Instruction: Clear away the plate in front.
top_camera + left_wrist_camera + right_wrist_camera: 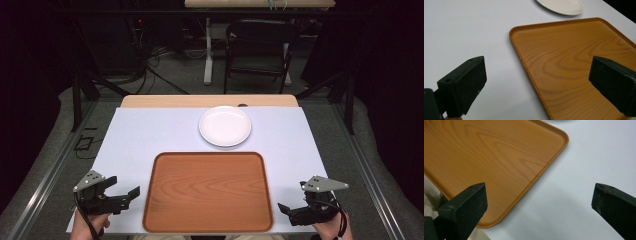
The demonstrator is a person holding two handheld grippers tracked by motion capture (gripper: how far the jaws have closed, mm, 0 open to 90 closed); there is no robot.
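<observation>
Both grippers, left [122, 192] and right [290, 207], are held open flanking the tray [208, 192]; the plate [225, 125] lies beyond, upper centre.

Left tool [121, 192] gapes wide; right tool [291, 199] too — both hand-held, low.

On the white table [140, 140] there is one wooden tray [207, 192], lying near the front edge, and one white plate [225, 125], just beyond the tray's far rim. Two grippers are in view, the left gripper [122, 192] at the near left corner and the right gripper [292, 200] at the near right corner. Beyond the table stands one dark folding chair [260, 47] on the floor.
</observation>
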